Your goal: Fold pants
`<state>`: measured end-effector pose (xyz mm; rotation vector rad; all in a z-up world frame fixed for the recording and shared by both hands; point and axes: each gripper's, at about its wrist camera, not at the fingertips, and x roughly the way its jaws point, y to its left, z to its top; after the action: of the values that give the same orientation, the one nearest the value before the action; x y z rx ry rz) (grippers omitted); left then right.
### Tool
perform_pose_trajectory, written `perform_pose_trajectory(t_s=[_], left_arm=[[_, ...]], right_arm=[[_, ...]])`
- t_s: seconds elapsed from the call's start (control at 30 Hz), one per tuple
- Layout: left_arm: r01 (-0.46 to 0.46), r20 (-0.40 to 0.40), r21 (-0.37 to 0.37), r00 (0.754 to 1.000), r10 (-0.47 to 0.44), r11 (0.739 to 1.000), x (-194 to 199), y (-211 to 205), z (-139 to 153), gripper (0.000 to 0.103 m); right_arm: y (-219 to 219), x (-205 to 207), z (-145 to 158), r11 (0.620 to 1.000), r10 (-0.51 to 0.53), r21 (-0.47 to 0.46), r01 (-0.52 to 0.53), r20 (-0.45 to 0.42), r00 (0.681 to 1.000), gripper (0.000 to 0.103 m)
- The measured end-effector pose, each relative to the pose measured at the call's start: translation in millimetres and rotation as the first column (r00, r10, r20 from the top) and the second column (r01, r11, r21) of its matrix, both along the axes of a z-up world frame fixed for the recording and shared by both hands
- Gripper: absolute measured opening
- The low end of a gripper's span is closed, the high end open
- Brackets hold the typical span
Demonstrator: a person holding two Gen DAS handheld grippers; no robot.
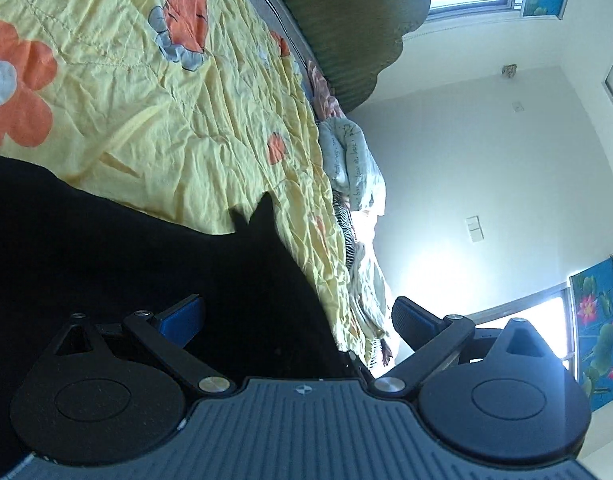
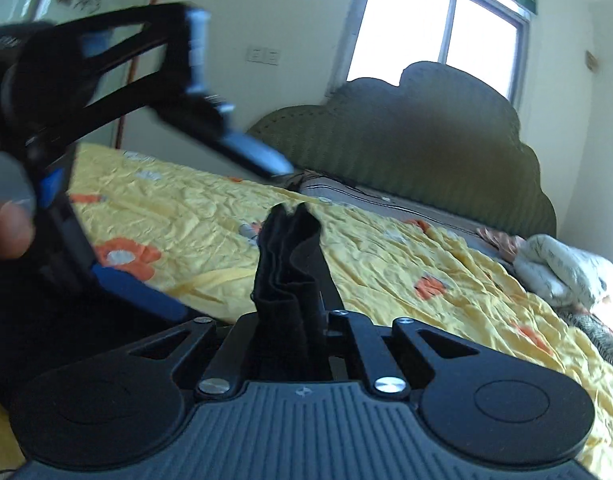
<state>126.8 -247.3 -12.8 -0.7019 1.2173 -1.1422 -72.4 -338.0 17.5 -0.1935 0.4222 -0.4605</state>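
Right gripper (image 2: 290, 276) pinches the black pants (image 2: 286, 264) — bunched folds pointing upward; left gripper (image 1: 296, 312) gapes wide.

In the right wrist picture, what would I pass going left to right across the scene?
The blurred left gripper → black pants bunched in the right gripper → green headboard → rumpled white bedding at the far right.

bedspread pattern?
Crinkled pale yellow quilted bedspread with orange flowers that have pale blue-grey centres; clearest in the left wrist view.
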Motion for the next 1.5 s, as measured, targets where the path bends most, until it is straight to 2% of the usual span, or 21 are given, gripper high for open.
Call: perform_pose_trajectory(t_s=[0.07,0.13,0.17,0.27,0.33,0.47,0.57,0.7,0.9,1.13,1.23,1.5], left_arm=[[-0.028,0.02,0.038,0.999,0.027,0.999,4,2,-1,0.097],[-0.056,0.021,0.069,0.998,0.055,0.996,8,6,-5,0.082],[-0.066,0.009,0.082,0.998,0.066,0.994,11,7,-8,0.079],[-0.08,-0.038,0.111,0.996,0.084,0.991,16,13,-21,0.057],[-0.094,-0.036,0.127,0.994,0.099,0.987,17,17,-26,0.033],[-0.118,0.086,0.18,0.991,0.104,0.977,12,22,-22,0.007],[-0.127,0.235,0.228,0.969,0.072,0.965,3,23,-11,0.006],[-0.133,0.416,0.296,0.909,-0.002,0.946,-7,32,6,0.006],[-0.162,0.496,0.337,0.868,-0.029,0.927,1,75,15,0.006],[-0.274,0.634,0.39,0.772,-0.04,0.879,-1,120,16,0.006],[-0.306,0.647,0.401,0.762,-0.03,0.863,1,138,12,0.006],[-0.353,0.641,0.398,0.767,0.018,0.847,7,167,4,0.006]], right_arm=[[17,8,-7,0.998,0.042,-0.04,-0.044,-0.038,0.998,0.005],[29,13,-14,0.994,0.064,-0.079,-0.069,-0.069,0.996,0.005],[35,16,-16,0.992,0.071,-0.098,-0.079,-0.082,0.994,0.005],[44,22,-20,0.99,0.089,-0.104,-0.1,-0.101,0.991,0.005],[47,23,-22,0.99,0.094,-0.097,-0.104,-0.105,0.99,0.005],[52,27,-23,0.988,0.104,-0.098,-0.118,-0.131,0.986,0.005],[59,28,-28,0.985,0.119,-0.107,-0.138,-0.163,0.979,0.005],[71,35,-29,0.982,0.134,-0.106,-0.156,-0.187,0.973,0.005],[100,49,-21,0.974,0.193,-0.083,-0.211,-0.184,0.964,0.005],[140,76,-27,0.946,0.3,-0.058,-0.318,-0.207,0.931,0.005],[151,86,-30,0.936,0.331,-0.046,-0.349,-0.22,0.917,0.005],[163,100,-37,0.919,0.381,-0.013,-0.394,-0.229,0.896,0.005]])
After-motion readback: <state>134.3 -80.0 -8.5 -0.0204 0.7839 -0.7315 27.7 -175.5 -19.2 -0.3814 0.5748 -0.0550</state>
